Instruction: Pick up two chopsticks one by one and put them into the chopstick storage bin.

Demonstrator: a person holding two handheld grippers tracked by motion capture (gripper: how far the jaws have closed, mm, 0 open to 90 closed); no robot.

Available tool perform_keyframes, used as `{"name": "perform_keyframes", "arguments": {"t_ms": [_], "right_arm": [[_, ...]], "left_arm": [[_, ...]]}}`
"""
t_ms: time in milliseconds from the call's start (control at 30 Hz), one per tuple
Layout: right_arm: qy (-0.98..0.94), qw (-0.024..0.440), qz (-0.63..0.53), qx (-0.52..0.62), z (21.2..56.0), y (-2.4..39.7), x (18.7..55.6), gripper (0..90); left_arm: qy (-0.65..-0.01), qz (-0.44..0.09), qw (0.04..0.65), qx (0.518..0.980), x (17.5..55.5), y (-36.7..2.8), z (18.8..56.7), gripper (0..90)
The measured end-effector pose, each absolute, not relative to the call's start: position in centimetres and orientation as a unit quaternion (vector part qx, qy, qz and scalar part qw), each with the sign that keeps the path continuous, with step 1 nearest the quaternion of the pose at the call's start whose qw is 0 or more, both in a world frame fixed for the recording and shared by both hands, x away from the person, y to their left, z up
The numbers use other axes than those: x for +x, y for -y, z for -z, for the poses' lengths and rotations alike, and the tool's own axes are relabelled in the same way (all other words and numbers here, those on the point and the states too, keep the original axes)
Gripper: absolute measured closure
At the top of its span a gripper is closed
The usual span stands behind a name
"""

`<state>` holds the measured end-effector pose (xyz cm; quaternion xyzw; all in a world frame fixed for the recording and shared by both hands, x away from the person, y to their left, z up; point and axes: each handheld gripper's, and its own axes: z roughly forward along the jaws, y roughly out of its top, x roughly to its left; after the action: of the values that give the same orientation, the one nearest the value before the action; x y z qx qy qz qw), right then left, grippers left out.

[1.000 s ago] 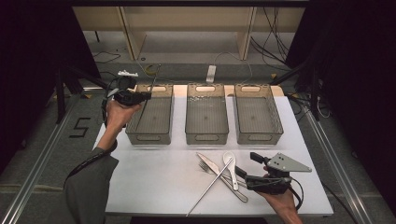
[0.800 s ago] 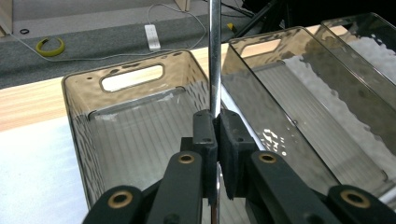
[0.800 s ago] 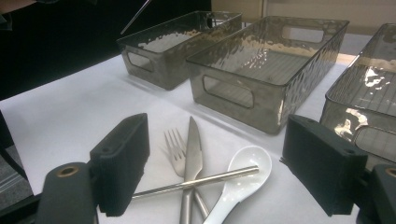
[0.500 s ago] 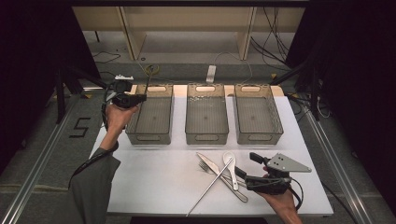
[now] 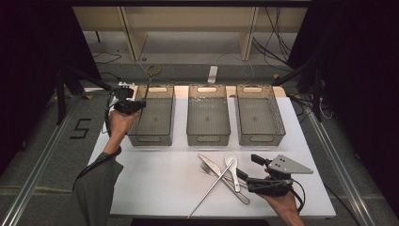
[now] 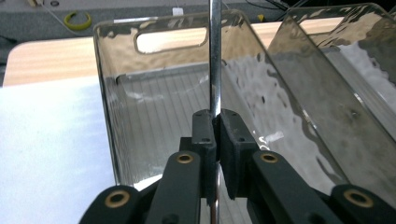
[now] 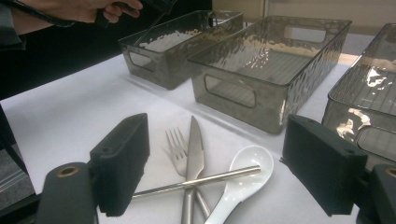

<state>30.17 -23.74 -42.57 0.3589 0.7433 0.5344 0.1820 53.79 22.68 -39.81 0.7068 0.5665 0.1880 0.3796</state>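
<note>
My left gripper (image 5: 136, 104) (image 6: 215, 123) is shut on a thin metal chopstick (image 6: 215, 56) (image 5: 147, 89), which stands upright over the left clear bin (image 5: 150, 140) (image 6: 107, 116). The rod runs up between the pads and also pokes out below them. Near the table's front right my right gripper (image 5: 248, 167) (image 7: 219, 163) stands open, its pads on either side of a small pile of cutlery without touching it. That pile holds a fork (image 7: 176, 142), a knife (image 7: 194, 144), a white spoon (image 7: 243, 172) and a second metal chopstick (image 7: 196, 183) (image 5: 214, 186) laid across them.
Three clear bins stand in a row at the back of the white table (image 5: 155, 183); the middle bin (image 5: 208, 139) and right bin (image 5: 260, 140) look bare inside. Dark floor and cables lie beyond the table.
My left hand has come down with the chopstick, lower over the left bin. The right gripper and the cutlery pile have not moved.
</note>
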Motion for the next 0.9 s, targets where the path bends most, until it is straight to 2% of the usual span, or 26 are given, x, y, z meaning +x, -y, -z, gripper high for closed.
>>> {"name": "perform_keyframes", "arguments": {"t_ms": [67, 100, 200, 233, 267, 333, 400, 467, 533, 667, 900], "right_arm": [[-0.743, 0.182, -0.534, 0.359, 42.6, 23.7, 30.2, 23.9], [-0.743, 0.181, -0.535, 0.359, 42.6, 23.7, 30.2, 23.9], [-0.744, 0.181, -0.535, 0.359, 42.6, 23.7, 30.2, 24.0], [-0.743, 0.181, -0.535, 0.359, 42.6, 23.7, 30.2, 23.9], [-0.743, 0.181, -0.535, 0.359, 42.6, 23.7, 30.2, 23.9], [-0.743, 0.18, -0.535, 0.359, 42.6, 23.7, 30.2, 23.9], [-0.744, 0.181, -0.535, 0.359, 42.6, 23.7, 30.2, 23.9], [-0.744, 0.182, -0.534, 0.357, 42.6, 23.7, 30.2, 23.9], [-0.744, 0.182, -0.534, 0.358, 42.6, 23.7, 30.2, 23.9], [-0.746, 0.187, -0.532, 0.354, 42.5, 23.6, 30.0, 24.1], [-0.746, 0.185, -0.534, 0.352, 42.5, 23.6, 30.0, 24.1]], "left_arm": [[-0.577, -0.186, 0.381, 0.698, 53.9, -23.0, 40.0, 81.7], [-0.585, -0.179, 0.379, 0.695, 53.9, -23.3, 40.1, 67.8], [-0.586, -0.178, 0.386, 0.69, 53.7, -23.5, 40.0, 64.4], [-0.587, -0.175, 0.393, 0.686, 53.5, -23.6, 39.8, 58.6], [-0.589, -0.171, 0.399, 0.682, 53.3, -23.6, 39.7, 58.6], [-0.591, -0.154, 0.414, 0.675, 52.7, -23.5, 39.4, 48.0], [-0.584, -0.139, 0.431, 0.674, 51.6, -23.3, 38.9, 46.5], [-0.575, -0.131, 0.435, 0.681, 50.6, -22.9, 38.6, 38.6], [-0.557, -0.13, 0.436, 0.695, 49.2, -22.2, 38.4, 36.9], [-0.541, -0.106, 0.449, 0.703, 47.2, -21.1, 38.0, 27.4], [-0.504, -0.092, 0.427, 0.745, 44.8, -18.7, 38.2, 24.4]]}}
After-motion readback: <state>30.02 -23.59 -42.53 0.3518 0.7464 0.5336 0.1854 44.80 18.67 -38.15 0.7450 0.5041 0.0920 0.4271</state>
